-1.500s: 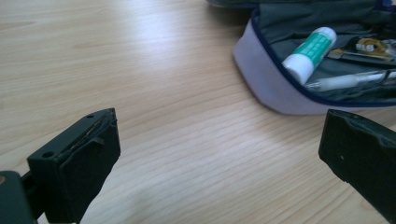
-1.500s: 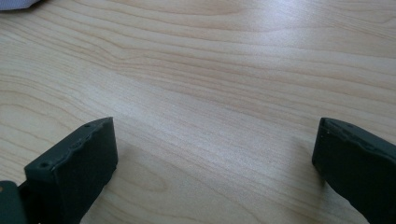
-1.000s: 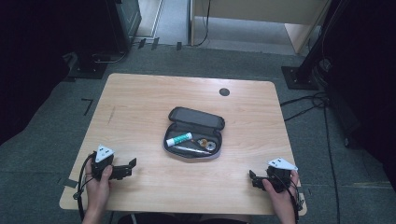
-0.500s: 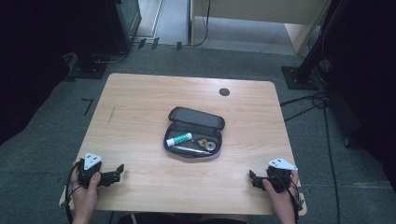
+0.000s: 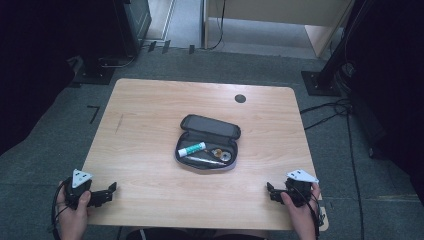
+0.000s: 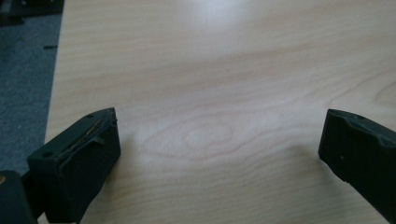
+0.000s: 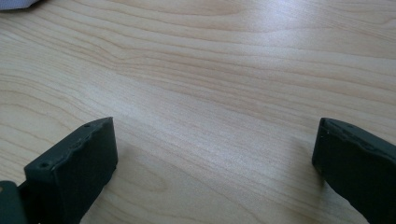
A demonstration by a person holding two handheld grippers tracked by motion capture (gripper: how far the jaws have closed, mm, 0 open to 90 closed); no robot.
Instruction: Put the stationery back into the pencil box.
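Left gripper (image 5: pixel 107 192): near-left corner of the table (image 5: pixel 150 125), held in the left hand (image 5: pixel 75 207); grey three-cornered plate on top; jaws spread wide, nothing between them. Well apart from the case.
Left gripper view: two black jaws far apart over bare wood grain (image 6: pixel 205 135); grey carpet (image 6: pixel 23 74) past the table edge at left. Case out of frame here.
Pencil case (image 5: pixel 207 142): middle of the table, unzipped, dark lid folded back toward the far side.
Case contents, high view: white tube with green cap (image 5: pixel 192 149) at the left, a slim silver pen (image 5: pixel 202 160) along the near edge, a small round metal item (image 5: pixel 225 156) at the right; too small to name more closely.
Table hole (image 5: pixel 240 98): dark round grommet near the far edge.
Right gripper (image 5: pixel 271 191): near-right corner, in the right hand (image 5: pixel 300 210); jaws pointing left, parted, empty.
Right gripper view: jaws wide over plain wood (image 7: pixel 210 107); a pale grey sliver at the top-left corner, cannot tell what.
Floor: grey carpet (image 5: pixel 330 130), cables at right.
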